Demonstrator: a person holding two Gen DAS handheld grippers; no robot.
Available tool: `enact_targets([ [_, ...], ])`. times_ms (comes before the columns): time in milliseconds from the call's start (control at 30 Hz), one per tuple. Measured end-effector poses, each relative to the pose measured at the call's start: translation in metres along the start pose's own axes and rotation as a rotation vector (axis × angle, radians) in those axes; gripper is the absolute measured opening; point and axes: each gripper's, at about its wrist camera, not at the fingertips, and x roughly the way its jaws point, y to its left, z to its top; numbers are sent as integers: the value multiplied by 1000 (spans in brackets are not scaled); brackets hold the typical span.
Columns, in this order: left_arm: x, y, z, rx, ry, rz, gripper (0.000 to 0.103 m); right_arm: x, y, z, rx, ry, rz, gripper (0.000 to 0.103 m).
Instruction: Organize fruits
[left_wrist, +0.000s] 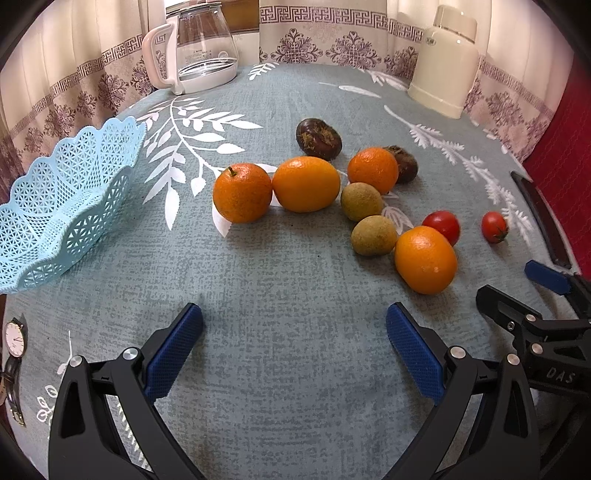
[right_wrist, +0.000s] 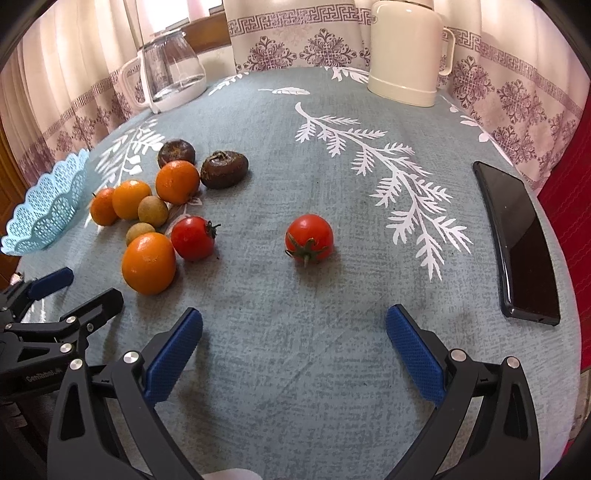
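Fruit lies loose on a grey-blue tablecloth: several oranges (left_wrist: 242, 192), two greenish-brown round fruits (left_wrist: 361, 201), two dark brown fruits (left_wrist: 318, 138) and two cherry tomatoes (left_wrist: 441, 226). An empty light-blue lattice basket (left_wrist: 55, 206) stands at the left. My left gripper (left_wrist: 293, 325) hovers open near the front edge, nothing between its blue pads. My right gripper (right_wrist: 293, 325) is open too, and one tomato (right_wrist: 308, 238) lies straight ahead of it. The other tomato (right_wrist: 192, 237) rests beside an orange (right_wrist: 149, 263). The basket (right_wrist: 48, 214) shows at the far left in the right wrist view.
A glass kettle (left_wrist: 197, 48) with a white handle stands at the back left, a cream jug (left_wrist: 445, 61) at the back right. A black phone (right_wrist: 517, 240) lies near the right table edge, a wristwatch (left_wrist: 14, 341) at the left edge. Curtains hang behind.
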Motion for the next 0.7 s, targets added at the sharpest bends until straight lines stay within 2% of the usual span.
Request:
enact_targets([
  [133,-8,6,-2,-19,-16,-47,100,-5,-1,0,11,-24,20,98],
  [233,-11,9,-5,-16,-26,-48,100,-10,0,0,3,-50,26,98],
  [400,-23,20,-5,-10,-73,-8,100,-18,1,1,-6,-86,49,98],
  [533,-33,34,-1,-26,-109,28,100,-24,7,0,0,-98,113,98],
  [700,-43,52,5,-57,-141,54,100,-29,32,2,-52,-105,178,90],
])
